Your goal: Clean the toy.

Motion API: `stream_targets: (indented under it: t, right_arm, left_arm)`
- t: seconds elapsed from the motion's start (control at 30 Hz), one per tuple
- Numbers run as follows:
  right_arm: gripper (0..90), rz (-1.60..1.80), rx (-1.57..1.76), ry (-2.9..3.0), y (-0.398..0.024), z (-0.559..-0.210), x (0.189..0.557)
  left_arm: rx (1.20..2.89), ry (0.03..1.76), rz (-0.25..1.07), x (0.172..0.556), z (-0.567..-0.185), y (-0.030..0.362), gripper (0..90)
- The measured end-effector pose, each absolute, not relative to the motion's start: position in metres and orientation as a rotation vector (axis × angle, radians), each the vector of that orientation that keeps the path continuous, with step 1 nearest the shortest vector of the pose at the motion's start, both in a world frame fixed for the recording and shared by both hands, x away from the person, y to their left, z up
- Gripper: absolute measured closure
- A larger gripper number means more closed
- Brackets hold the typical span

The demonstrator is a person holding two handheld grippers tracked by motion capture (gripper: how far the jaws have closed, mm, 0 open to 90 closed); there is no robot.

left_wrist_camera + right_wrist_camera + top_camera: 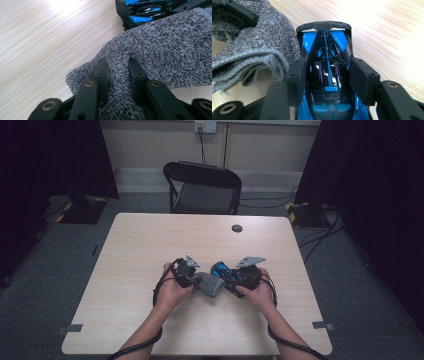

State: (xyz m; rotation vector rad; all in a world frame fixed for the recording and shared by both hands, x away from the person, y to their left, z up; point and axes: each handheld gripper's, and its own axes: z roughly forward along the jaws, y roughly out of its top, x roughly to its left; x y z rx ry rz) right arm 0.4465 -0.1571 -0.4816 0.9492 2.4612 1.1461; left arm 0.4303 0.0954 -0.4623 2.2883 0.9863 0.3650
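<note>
Mid-worktop (150, 250), toward the near edge: two hands side by side, a claw in each. Left claw (186, 272) clamped on a fold of the grey terry cloth (209, 284) — in the left gripper view, pile bunched tight between the two black jaws, cloth (160, 47) spreading up and to the right, one corner lying flat on the pale wood. Right claw (239, 276) clamped on the blue and black toy car (222, 270) — in the right gripper view, pads pressed against both flanks of the glossy body (328, 75), the car's winged end pointing away from the camera. Cloth touching the car: draped against its left side in the right gripper view (262, 42), lying just below it in the left gripper view (150, 10). Car and cloth held between the two hands, low over the worktop; whether the car's wheels rest on the wood, cannot tell. Farther off, a small dark round disc (237, 228) near the far edge, and a black folding chair (202, 187) beyond the worktop.
</note>
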Motion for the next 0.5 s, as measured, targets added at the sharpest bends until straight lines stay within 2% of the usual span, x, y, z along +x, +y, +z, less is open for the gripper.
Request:
stream_targets:
  t: [0.5]
  right_arm:
    - [48.0,1.148,0.946,2.458,-0.157,-0.482,0.446]
  left_arm:
    - [2.245,1.047,0.394,0.435,-0.455,0.115,72.8]
